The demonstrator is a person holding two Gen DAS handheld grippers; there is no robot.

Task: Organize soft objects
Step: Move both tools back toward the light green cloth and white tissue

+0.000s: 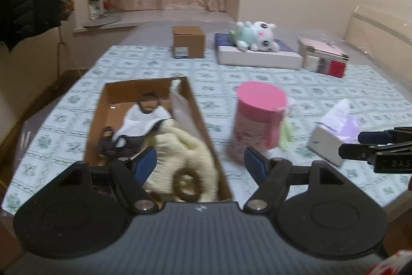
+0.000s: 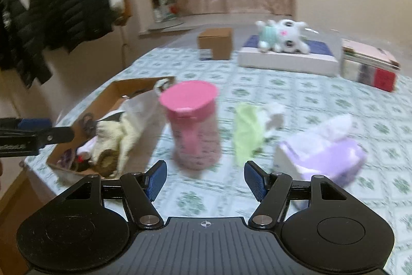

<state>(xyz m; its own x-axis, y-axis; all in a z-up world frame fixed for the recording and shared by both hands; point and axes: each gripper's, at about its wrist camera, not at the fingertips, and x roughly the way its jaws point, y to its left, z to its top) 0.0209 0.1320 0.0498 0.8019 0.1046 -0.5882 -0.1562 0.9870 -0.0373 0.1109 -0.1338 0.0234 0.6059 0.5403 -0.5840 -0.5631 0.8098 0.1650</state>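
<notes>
Green-patterned surface (image 2: 296, 94): we see it carrying everything.
Cardboard tray (image 1: 198, 110): near left, holding a cream plush (image 1: 185, 146) and a white cloth (image 1: 144, 120).
Pink canister (image 2: 193, 125): upright at centre, right of the tray.
Tissue box (image 2: 322, 159): near right, lilac.
Green cloth (image 2: 247, 130): crumpled between canister and tissue box.
White plush (image 1: 260, 36): far, lying on a flat box (image 1: 257, 58).
Left hand-held gripper (image 1: 200, 164): jaws wide, empty, above the tray's near end.
Right hand-held gripper (image 2: 204, 178): jaws wide, empty, near the canister.
</notes>
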